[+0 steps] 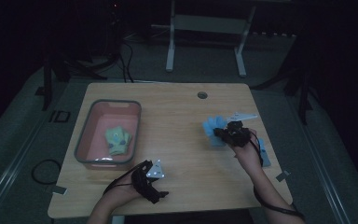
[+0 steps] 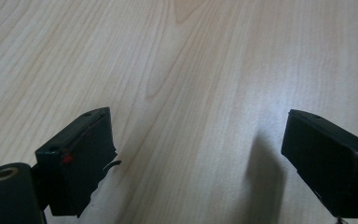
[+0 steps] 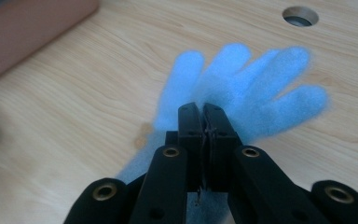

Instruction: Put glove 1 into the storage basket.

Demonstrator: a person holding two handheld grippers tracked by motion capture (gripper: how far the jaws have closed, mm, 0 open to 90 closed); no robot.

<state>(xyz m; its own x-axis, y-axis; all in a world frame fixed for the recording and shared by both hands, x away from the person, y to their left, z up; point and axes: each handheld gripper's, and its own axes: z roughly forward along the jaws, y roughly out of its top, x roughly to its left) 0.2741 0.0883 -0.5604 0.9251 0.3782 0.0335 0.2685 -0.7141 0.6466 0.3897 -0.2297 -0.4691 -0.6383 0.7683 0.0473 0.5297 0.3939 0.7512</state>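
1. I take this for a lab or recording room, dim and bare.
2. A plain wooden counter with a cable hole near its far edge.
3. Grey carpet, loose cables, a white desk frame beyond the far edge.

Left tool agape, right tool clamped.

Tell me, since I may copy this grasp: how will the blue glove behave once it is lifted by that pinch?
The blue glove looks like soft fuzzy knit, so it will probably hang limp from the right gripper, whose jaws are shut on it near the palm. It seems light for its size. Its fuzzy surface should resist slipping, though its loose fingers may drag across the table.
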